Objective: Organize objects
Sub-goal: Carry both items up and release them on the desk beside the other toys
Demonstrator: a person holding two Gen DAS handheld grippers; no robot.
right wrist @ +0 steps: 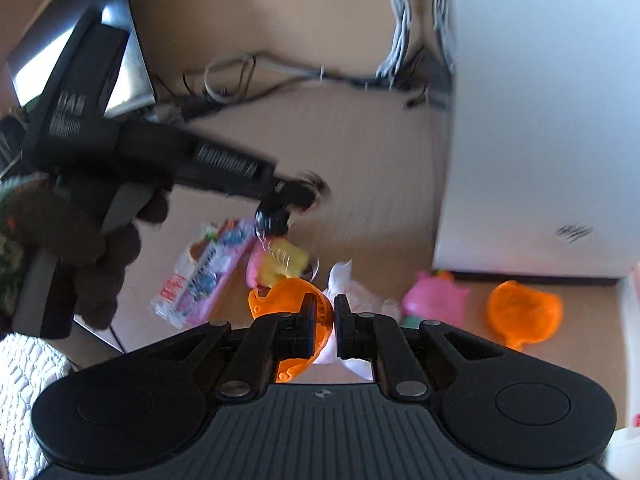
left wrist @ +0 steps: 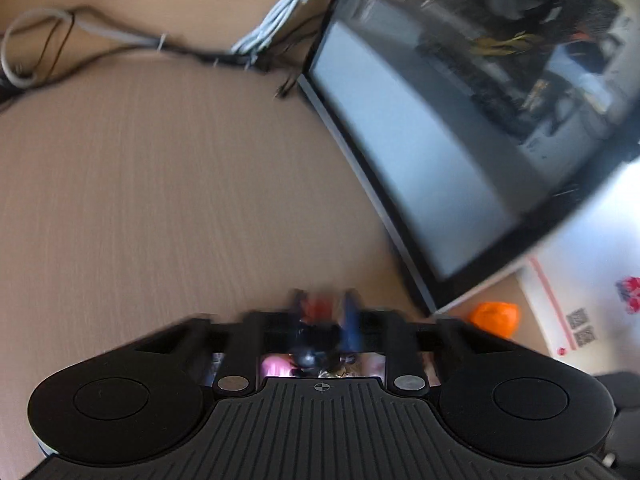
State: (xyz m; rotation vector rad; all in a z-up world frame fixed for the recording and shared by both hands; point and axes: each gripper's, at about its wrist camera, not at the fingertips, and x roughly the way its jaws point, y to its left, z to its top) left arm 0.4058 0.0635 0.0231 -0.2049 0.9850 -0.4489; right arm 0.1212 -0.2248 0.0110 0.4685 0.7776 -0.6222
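Observation:
In the right wrist view my right gripper [right wrist: 325, 312] is shut on the rim of an orange plastic shell [right wrist: 292, 300] low over the desk. My left gripper [right wrist: 280, 204] reaches in from the left and holds a small black object [right wrist: 272, 222] above a pink and yellow toy [right wrist: 280, 264]. In the left wrist view the left gripper [left wrist: 324, 312] is blurred; its fingers are close together around something dark with red and blue. A snack packet [right wrist: 200, 276], a white bag [right wrist: 352, 292], a pink toy [right wrist: 432, 300] and a second orange shell [right wrist: 524, 312] [left wrist: 496, 316] lie on the desk.
A white box [right wrist: 540, 120] stands at the right. A dark monitor [left wrist: 460, 128] leans over the desk. Cables [right wrist: 304, 76] [left wrist: 120, 40] run along the back edge. A printed white carton [left wrist: 592, 280] lies at the right. A laptop [right wrist: 120, 40] is at the back left.

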